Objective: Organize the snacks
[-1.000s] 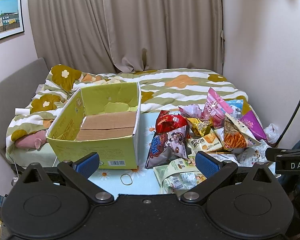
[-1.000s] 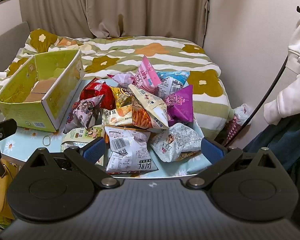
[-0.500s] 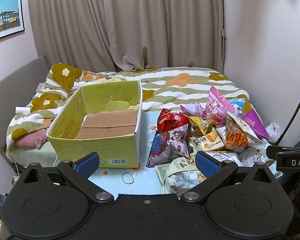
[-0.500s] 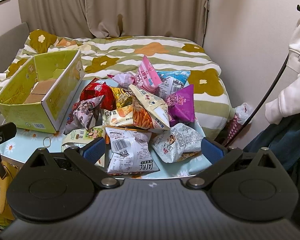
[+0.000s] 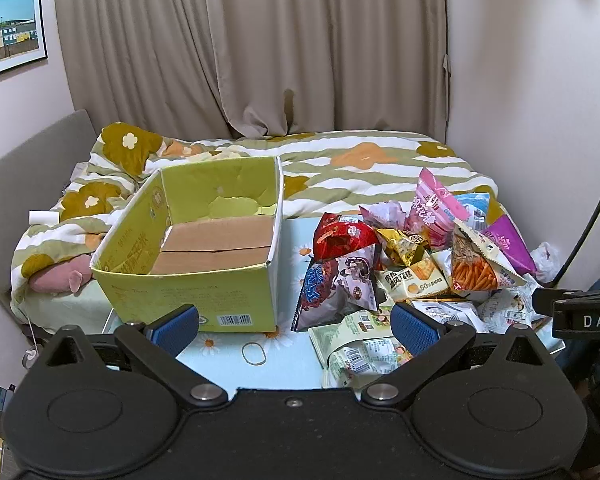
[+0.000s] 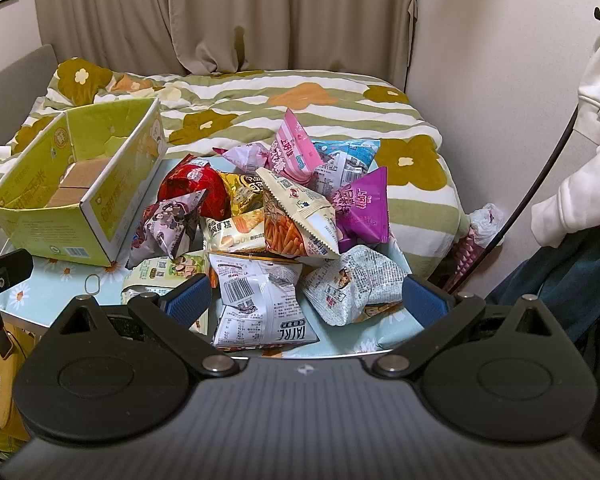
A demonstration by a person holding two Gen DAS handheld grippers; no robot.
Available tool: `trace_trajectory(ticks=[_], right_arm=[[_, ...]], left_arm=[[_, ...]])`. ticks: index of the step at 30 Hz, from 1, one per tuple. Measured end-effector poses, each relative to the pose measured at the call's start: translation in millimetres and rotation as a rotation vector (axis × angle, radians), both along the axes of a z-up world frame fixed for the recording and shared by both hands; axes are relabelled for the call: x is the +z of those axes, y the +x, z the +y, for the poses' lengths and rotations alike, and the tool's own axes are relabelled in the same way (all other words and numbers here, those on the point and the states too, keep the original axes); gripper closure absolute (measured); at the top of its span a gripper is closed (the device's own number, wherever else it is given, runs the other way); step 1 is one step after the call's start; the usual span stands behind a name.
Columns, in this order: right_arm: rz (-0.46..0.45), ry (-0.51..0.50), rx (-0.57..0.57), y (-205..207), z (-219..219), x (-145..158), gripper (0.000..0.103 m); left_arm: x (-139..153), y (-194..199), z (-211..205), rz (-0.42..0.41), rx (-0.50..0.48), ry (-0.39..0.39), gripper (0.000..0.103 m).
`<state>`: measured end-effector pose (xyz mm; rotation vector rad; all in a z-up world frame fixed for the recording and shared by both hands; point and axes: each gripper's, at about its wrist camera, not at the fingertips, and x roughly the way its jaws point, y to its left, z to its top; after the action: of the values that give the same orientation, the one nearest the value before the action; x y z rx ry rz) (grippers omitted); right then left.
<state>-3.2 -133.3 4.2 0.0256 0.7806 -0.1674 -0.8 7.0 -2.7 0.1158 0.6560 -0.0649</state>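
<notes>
The framed picture (image 5: 10, 30) is cut off by the left edge; print on the snack packets (image 6: 260, 300) is too small to be read.

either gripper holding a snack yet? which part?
Nothing held. Left gripper and right gripper are both open, short of the snack pile.

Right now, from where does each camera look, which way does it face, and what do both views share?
Left wrist: sits on the left gripper, low at the table's near edge, facing the open box and the bed; its blue fingers show, spread apart.
Right wrist: sits on the right gripper, further right, facing the snack pile; its fingers are spread apart, and a white sleeve shows at right.
Shared: box, snack pile, rubber band, bed, curtain.
</notes>
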Motion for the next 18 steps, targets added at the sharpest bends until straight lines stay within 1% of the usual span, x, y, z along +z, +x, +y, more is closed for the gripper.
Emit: trace_trajectory(ticks=[18], right_arm=[[-0.001,0.001,0.001,0.8,1.0,-0.4,0.0]], left_arm=[[1.5,3.1,1.2,0.006,0.002,-0.007,0.0]])
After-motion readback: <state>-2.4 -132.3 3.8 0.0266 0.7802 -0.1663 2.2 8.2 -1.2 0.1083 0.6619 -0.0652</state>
